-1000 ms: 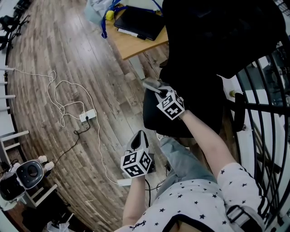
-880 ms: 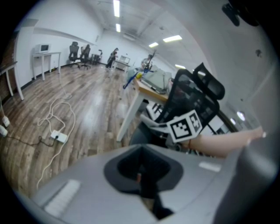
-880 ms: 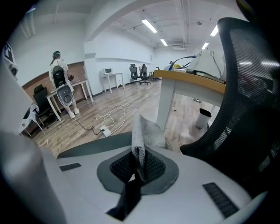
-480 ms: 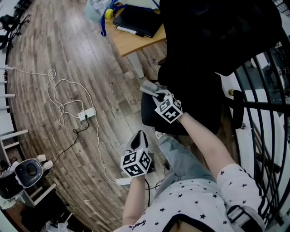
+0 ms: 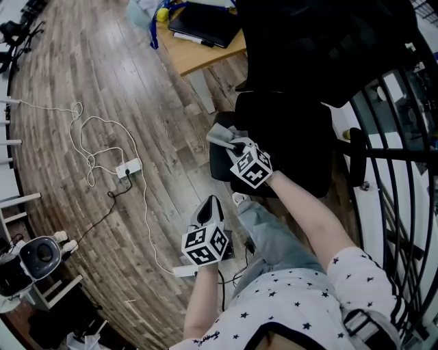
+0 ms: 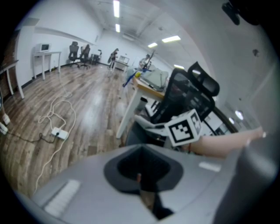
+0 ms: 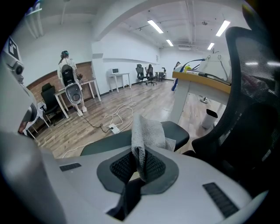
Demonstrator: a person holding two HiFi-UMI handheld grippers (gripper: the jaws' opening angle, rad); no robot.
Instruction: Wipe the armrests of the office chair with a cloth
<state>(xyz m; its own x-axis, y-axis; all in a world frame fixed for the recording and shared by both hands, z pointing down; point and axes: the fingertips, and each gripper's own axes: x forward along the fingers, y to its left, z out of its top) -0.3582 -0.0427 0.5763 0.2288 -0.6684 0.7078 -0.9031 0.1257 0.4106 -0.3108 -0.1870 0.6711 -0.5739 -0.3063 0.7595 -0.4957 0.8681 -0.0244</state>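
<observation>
A black office chair (image 5: pixel 294 116) stands in front of me. In the head view my right gripper (image 5: pixel 231 142) is shut on a grey cloth (image 5: pixel 220 134) and holds it on the far end of the chair's left armrest (image 5: pixel 213 164). The right gripper view shows the cloth (image 7: pixel 146 133) pinched upright between the jaws of that gripper (image 7: pixel 139 168), over the dark armrest pad (image 7: pixel 177 131). The other armrest (image 5: pixel 356 160) is at the right. My left gripper (image 5: pixel 209 204) hangs lower, away from the chair, and its view shows the left gripper (image 6: pixel 140 177) shut on nothing.
A wooden desk (image 5: pixel 198 58) carrying a black flat device (image 5: pixel 205 20) stands beyond the chair. A power strip (image 5: pixel 128 167) with white cable lies on the wood floor to the left. A black metal railing (image 5: pixel 404 171) runs along the right. My leg (image 5: pixel 274 236) is below the chair.
My right gripper and the cloth have shifted slightly left at the armrest's far end. The chair and desk have drifted upward in the head view. The left gripper has stayed put.
</observation>
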